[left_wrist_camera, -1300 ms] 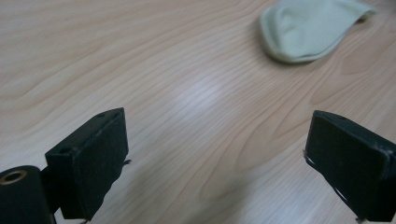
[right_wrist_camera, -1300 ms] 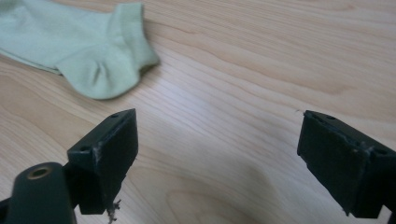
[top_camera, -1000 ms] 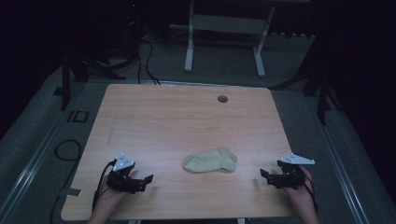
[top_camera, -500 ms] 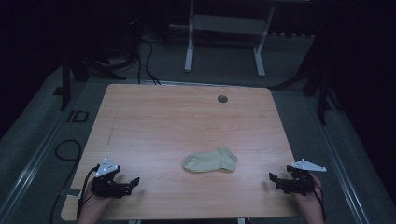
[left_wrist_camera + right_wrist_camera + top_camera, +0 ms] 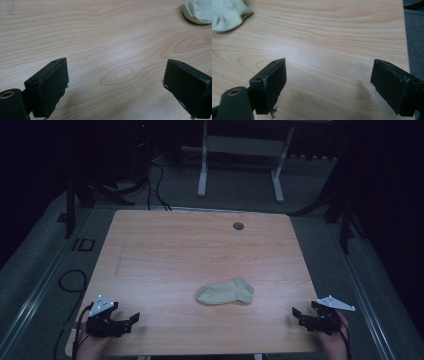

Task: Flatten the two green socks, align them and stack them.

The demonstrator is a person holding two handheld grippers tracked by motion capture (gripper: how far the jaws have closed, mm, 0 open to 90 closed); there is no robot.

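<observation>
The left gripper (image 5: pixel 131 319) is held low at about seven o'clock in the high view, with its two black jaws set wide apart and pointed toward three o'clock, and the left hand (image 5: pixel 90 345) is seen just behind it at the bottom edge. The right gripper (image 5: pixel 296 313) is held low at about five o'clock, with its jaws also spread wide and pointed toward nine o'clock, and the right hand (image 5: pixel 334 340) is wrapped around its back end. In each gripper view, nothing is held between the two parted jaws.
</observation>
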